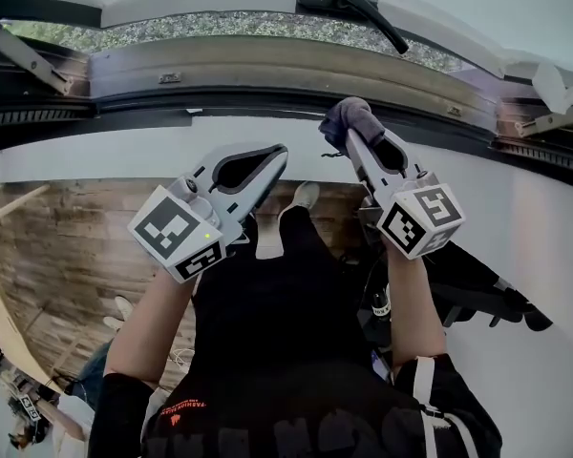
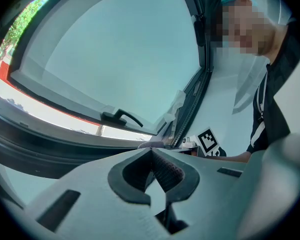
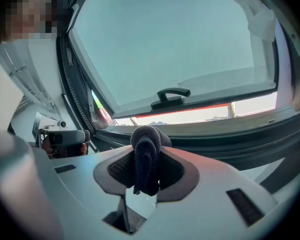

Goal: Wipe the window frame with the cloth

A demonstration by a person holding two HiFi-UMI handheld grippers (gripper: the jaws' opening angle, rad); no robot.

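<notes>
Cloth [image 3: 146, 156], dark and bunched, sits pinched between the fingers of my right gripper [image 1: 355, 134], raised to the lower window frame [image 1: 267, 65]; I cannot tell whether it touches. My left gripper [image 1: 279, 156] hangs just beside, fingers closed together on nothing.

**Hidden and cropped parts.** We see only the bunched top and a hanging end of the cloth [image 3: 147, 143]. Its middle is buried between the jaws of the right gripper [image 1: 355, 139], so its full extent cannot be told.

In the head view, the window frame [image 1: 267, 70] runs off the left and right edges.

In the left gripper view, the left gripper [image 2: 152, 159] hides all of the right gripper except its marker cube [image 2: 209, 142].

We cannot identify the small objects [image 1: 24, 410] on the floor at near left, which are cut by the edge.
</notes>
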